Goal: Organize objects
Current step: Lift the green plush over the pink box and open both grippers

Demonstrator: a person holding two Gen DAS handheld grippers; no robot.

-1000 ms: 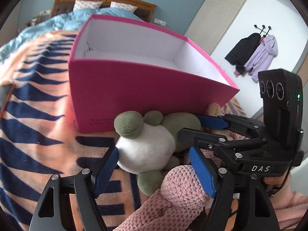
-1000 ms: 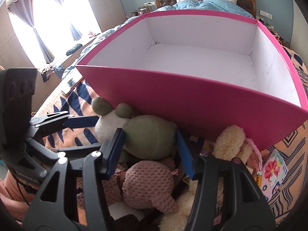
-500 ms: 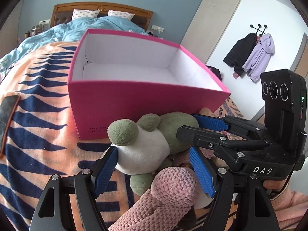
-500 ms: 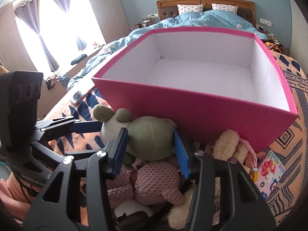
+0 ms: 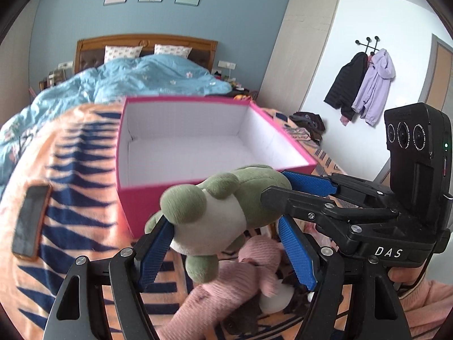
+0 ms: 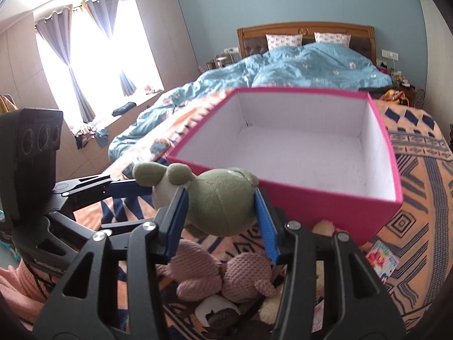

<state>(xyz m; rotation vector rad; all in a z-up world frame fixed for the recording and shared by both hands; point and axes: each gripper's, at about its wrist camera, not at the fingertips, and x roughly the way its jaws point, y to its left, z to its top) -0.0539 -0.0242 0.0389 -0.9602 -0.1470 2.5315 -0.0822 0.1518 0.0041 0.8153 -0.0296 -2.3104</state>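
Green and white plush frog, soft and round, is up off the orange and navy blanket, right in front of the empty pink box. Right gripper is clamped on its green head, jaws narrowed onto it. Left gripper sits about half open around the white belly; can't tell if its blue pads actually press. Pink knitted toy lies underneath.

You held a plush frog of short matt fleece; the pink toy was chunky knit, the pink box smooth matt card, the headboard glossy wood.
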